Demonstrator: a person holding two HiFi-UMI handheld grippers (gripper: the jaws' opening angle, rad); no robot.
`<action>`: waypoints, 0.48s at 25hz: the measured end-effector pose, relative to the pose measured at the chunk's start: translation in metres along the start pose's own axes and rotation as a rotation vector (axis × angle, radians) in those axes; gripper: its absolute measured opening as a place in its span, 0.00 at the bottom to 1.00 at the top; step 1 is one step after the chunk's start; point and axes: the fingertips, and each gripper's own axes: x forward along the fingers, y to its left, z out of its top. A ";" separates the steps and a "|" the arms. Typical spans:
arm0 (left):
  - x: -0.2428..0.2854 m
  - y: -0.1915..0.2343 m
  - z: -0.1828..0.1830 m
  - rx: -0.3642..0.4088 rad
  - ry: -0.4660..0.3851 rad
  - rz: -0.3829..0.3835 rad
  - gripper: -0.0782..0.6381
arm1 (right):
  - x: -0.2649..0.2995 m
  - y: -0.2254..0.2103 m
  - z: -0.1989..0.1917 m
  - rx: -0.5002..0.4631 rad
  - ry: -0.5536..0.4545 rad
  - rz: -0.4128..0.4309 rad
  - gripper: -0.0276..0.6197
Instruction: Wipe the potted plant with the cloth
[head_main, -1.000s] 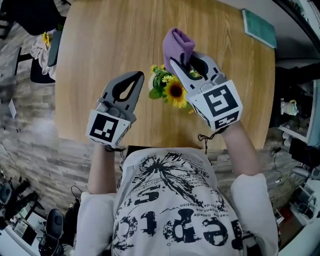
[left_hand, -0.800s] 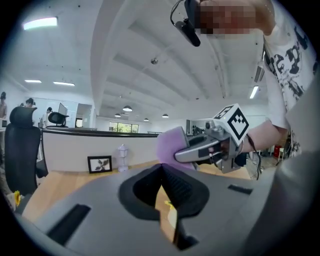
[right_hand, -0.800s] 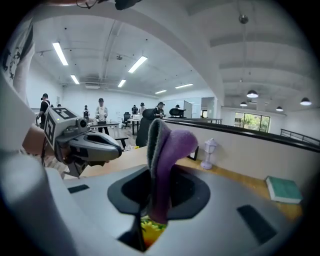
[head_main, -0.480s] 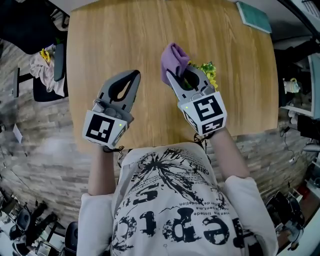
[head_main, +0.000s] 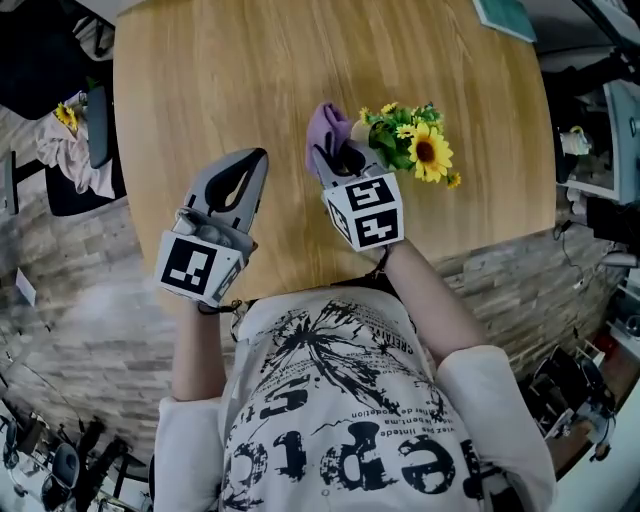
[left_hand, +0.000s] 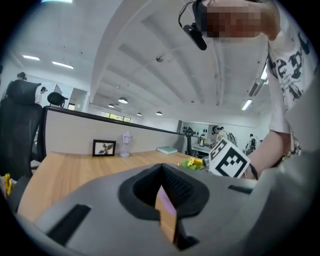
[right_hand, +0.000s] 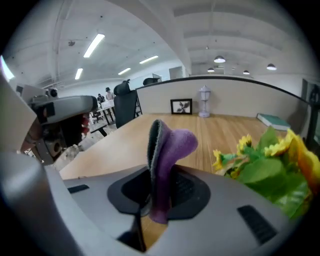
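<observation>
The potted plant (head_main: 412, 143), sunflowers with green leaves, stands on the round wooden table (head_main: 230, 70) right of centre. Just to its left, my right gripper (head_main: 335, 158) is shut on a purple cloth (head_main: 325, 128) that sticks up out of the jaws. In the right gripper view the cloth (right_hand: 167, 147) rises between the closed jaws and the plant (right_hand: 270, 160) fills the right edge. My left gripper (head_main: 250, 165) hovers over the table's near left part, shut with nothing in it. The left gripper view shows its jaws closed (left_hand: 161, 167) and the plant (left_hand: 192, 162) far off.
A teal book (head_main: 505, 15) lies at the table's far right edge. A framed picture (right_hand: 181, 106) and a small lamp (right_hand: 203, 107) stand at the far side. Beyond the left edge are a chair (head_main: 95, 120) and the floor. The table's near edge runs under both hands.
My right gripper has come down with the cloth and now sits left of the plant, which earlier showed under and beside it. The left gripper has shifted sideways, still shut.
</observation>
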 end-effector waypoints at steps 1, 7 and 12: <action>0.001 -0.001 -0.002 -0.005 0.002 -0.011 0.11 | 0.005 -0.003 -0.006 0.011 0.027 -0.030 0.16; 0.007 0.001 -0.014 -0.013 0.021 -0.045 0.11 | 0.019 -0.022 -0.025 0.175 0.064 -0.141 0.16; 0.008 0.000 -0.022 -0.018 0.029 -0.045 0.11 | 0.010 -0.036 -0.038 0.351 0.048 -0.164 0.16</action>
